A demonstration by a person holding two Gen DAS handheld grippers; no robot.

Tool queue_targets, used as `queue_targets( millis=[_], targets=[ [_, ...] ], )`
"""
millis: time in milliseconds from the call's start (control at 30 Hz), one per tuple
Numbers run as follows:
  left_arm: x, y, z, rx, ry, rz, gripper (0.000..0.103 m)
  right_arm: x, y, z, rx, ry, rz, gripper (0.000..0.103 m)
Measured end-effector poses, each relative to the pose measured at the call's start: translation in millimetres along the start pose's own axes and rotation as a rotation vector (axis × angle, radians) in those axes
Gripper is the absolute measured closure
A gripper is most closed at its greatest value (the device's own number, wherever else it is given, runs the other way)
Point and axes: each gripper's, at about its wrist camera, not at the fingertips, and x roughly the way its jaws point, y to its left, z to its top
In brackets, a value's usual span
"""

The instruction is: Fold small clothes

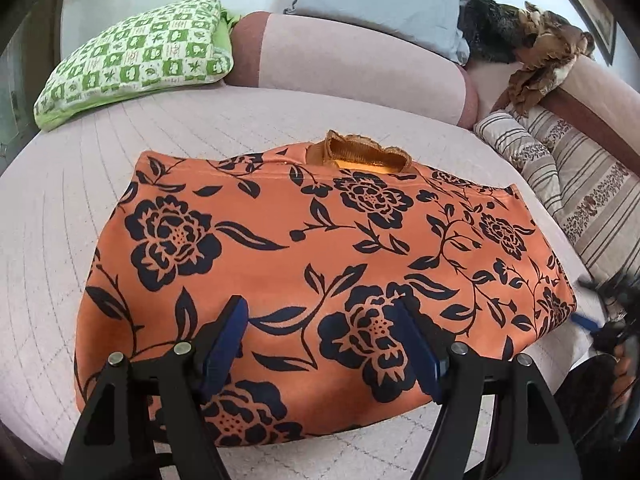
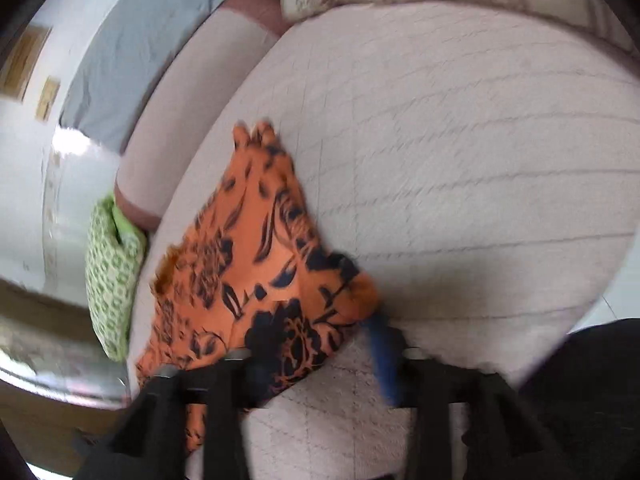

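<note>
Garment, one: orange floral cloth [image 1: 320, 248], printed with dark navy peonies, leaves and trailing stems. We find no brand, label or readable writing on it or anywhere around it. It lies spread in a folded, roughly rectangular shape on the pale quilted bed cover [image 1: 240, 120], its far hem straight, with a gathered ruffled edge [image 1: 360, 152] in plain orange showing at the middle of that far side. The near edge reaches the front of the cover.

Left gripper [image 1: 320, 340]: we see its black arms and blue pads [image 1: 224, 344] standing apart above the near part of the cloth, nothing pinched between them.

Right gripper [image 2: 316, 356]: the view is blurred; its jaws stand apart, the near corner of the cloth [image 2: 272, 264] lies between them, and we cannot tell whether the blue pad [image 2: 382, 352] touches that corner. In the left view this tool appears at the right edge as a dark smear.

Surroundings: green-and-white patterned pillow [image 1: 136, 64] at the far left, pink bolster [image 1: 352, 68] behind the cloth, grey-blue pillow [image 1: 376, 0] against the wall, striped bedding [image 1: 568, 168] at the right, brown crumpled fabric [image 1: 548, 56] over the headboard.
</note>
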Motion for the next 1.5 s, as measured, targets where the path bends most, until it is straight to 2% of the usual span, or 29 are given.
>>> queue_targets(
  millis=[67, 167, 233, 300, 333, 367, 400, 433, 467, 500, 533, 600, 633, 667, 733, 800, 833, 900, 967, 1000, 1033, 1067, 1167, 1200, 1300, 1367, 1400, 1433, 1500],
  targets=[
    [3.7, 0.2, 2.1, 0.007, -0.005, -0.003, 0.028, -10.6, 11.3, 15.0, -0.090, -0.042, 0.024, 0.029],
    [12.7, -1.0, 4.1, 0.023, 0.000, -0.003, 0.027, 10.2, 30.9, 52.3, -0.171, 0.016, 0.082, 0.029],
    [16.1, -2.9, 3.4, 0.044, -0.007, 0.004, 0.026, 34.4, 42.0, 75.5, -0.228, 0.041, 0.081, 0.029],
    [18.2, -4.7, 2.6, 0.065, -0.017, 0.008, 0.025, 70.4, 48.0, 93.2, -0.286, 0.124, 0.044, 0.029],
    [19.9, -5.1, 2.5, 0.072, -0.021, 0.013, 0.025, 92.5, 51.1, 94.3, -0.303, 0.212, 0.038, 0.029],
    [21.7, -5.1, 2.7, 0.075, -0.021, 0.016, 0.025, 112.8, 49.2, 93.3, -0.307, 0.310, 0.006, 0.043],
    [22.6, -5.3, 2.8, 0.077, -0.022, 0.017, 0.025, 121.3, 51.7, 91.1, -0.328, 0.327, -0.018, 0.061],
    [23.8, -4.6, 2.5, 0.079, -0.024, 0.016, 0.025, 121.8, 62.5, 87.1, -0.397, 0.328, -0.037, 0.075],
    [24.6, -4.1, 2.1, 0.080, -0.028, 0.016, 0.025, 116.2, 70.7, 85.0, -0.431, 0.302, -0.049, 0.084],
    [25.7, -4.2, 1.3, 0.086, -0.032, 0.018, 0.025, 106.8, 80.2, 82.0, -0.466, 0.253, -0.067, 0.086],
    [26.5, -5.5, 0.4, 0.097, -0.036, 0.024, 0.025, 92.6, 92.8, 75.3, -0.540, 0.163, -0.124, 0.087],
    [27.1, -9.5, -0.4, 0.119, -0.038, 0.041, 0.025, 89.1, 104.4, 60.3, -0.668, 0.040, -0.258, 0.087],
    [25.6, -9.7, 0.5, 0.116, -0.035, 0.038, 0.025, 97.8, 101.0, 55.8, -0.681, 0.051, -0.299, 0.086],
    [22.2, -7.9, 2.9, 0.101, -0.029, 0.022, 0.025, 112.2, 91.6, 53.7, -0.662, 0.105, -0.326, 0.080],
    [7.1, 2.1, 8.4, 0.042, -0.035, -0.028, 0.025, 97.4, 89.8, 56.0, -0.625, 0.052, -0.316, 0.073],
    [-19.6, 20.4, 13.3, -0.031, -0.095, -0.044, 0.025, 76.5, 94.8, 57.5, -0.603, 0.009, -0.327, 0.033],
    [-33.2, 31.7, 15.0, -0.065, -0.126, -0.034, 0.025, 57.2, 103.8, 54.3, -0.619, -0.049, -0.315, 0.033],
    [-55.8, 59.5, 13.5, -0.145, -0.176, 0.001, 0.025, 33.6, 117.6, 43.7, -0.668, -0.089, -0.249, 0.031],
    [-57.4, 87.8, 8.4, -0.223, -0.131, 0.050, 0.025, 22.9, 135.9, 25.2, -0.712, -0.056, -0.147, 0.030],
    [-49.2, 101.4, 4.5, -0.255, -0.068, 0.067, 0.038, 24.4, 143.8, 13.9, -0.738, -0.028, -0.111, 0.030],
    [-35.7, 112.5, -0.2, -0.274, 0.030, 0.089, 0.093, 27.7, 146.2, 4.2, -0.756, 0.001, -0.090, 0.025],
    [-17.6, 127.9, -10.1, -0.316, 0.148, 0.088, 0.092, 34.7, 145.9, -4.2, -0.768, 0.037, -0.080, 0.021],
    [-23.6, 153.1, -14.9, -0.484, 0.142, -0.045, 0.093, 75.7, 130.3, -23.7, -0.723, 0.206, -0.128, 0.020],
    [-27.3, 155.8, -12.9, -0.508, 0.140, -0.057, 0.091, 88.0, 121.8, -25.3, -0.682, 0.258, -0.142, 0.020],
    [-43.6, 152.2, -3.9, -0.465, 0.113, -0.037, 0.082, 82.7, 115.0, -28.4, -0.682, 0.225, -0.109, 0.019],
    [-54.9, 151.4, 11.5, -0.409, 0.053, -0.005, 0.050, 80.6, 112.6, -26.4, -0.676, 0.235, -0.091, 0.019],
    [-56.4, 152.4, 22.3, -0.388, 0.020, 0.022, 0.026, 81.7, 110.3, -25.8, -0.676, 0.241, -0.084, 0.018],
    [-53.6, 154.9, 31.1, -0.380, 0.001, 0.036, 0.021, 83.4, 109.3, -24.5, -0.677, 0.245, -0.077, 0.018],
    [-34.1, 165.5, 50.9, -0.342, 0.009, 0.022, 0.021, 82.9, 108.1, -23.7, -0.677, 0.244, -0.060, 0.015]
  ],
)
